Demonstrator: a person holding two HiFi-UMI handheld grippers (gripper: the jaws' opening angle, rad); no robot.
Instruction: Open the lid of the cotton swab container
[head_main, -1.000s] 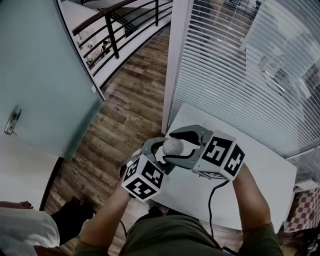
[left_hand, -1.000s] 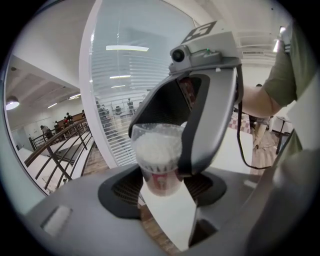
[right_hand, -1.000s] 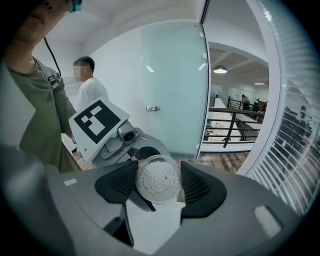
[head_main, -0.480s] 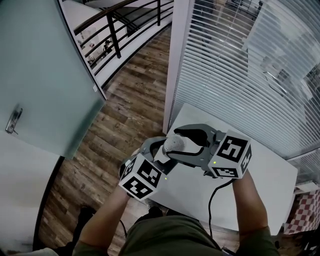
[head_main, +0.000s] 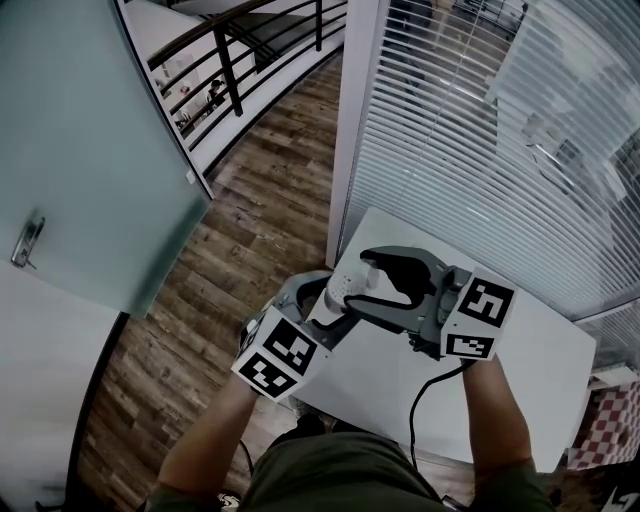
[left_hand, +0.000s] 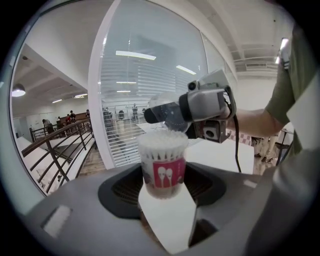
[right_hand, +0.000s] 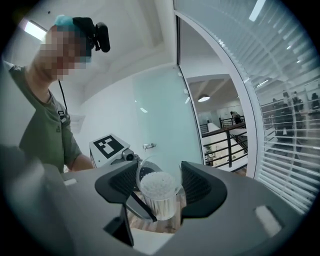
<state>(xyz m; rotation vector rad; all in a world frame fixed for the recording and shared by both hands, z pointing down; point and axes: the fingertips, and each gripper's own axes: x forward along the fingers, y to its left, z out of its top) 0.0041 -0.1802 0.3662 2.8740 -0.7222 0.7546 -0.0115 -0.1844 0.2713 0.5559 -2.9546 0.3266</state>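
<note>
Over the table's (head_main: 520, 350) edge, the left hand-held gripper (left_hand: 162, 186) clamps the cotton swab container (left_hand: 163, 170). The right hand-held gripper (right_hand: 159, 182) has swung up, seemingly pinching the clear lid (left_hand: 167, 117) just above. Swab tips (left_hand: 162, 139) bared: it's open!

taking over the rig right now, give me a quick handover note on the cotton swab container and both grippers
Grippers: the left gripper is shut on the cotton swab container and holds it upright in the air by the edge of the white table. The right gripper is shut on the clear lid, just above the container's top.
Done: the lid looks lifted clear, and the swab tips are exposed.
Left: nothing on the opening itself. I would probably set the lid down on the table, then the container, keeping it level so no swabs spill.
</note>
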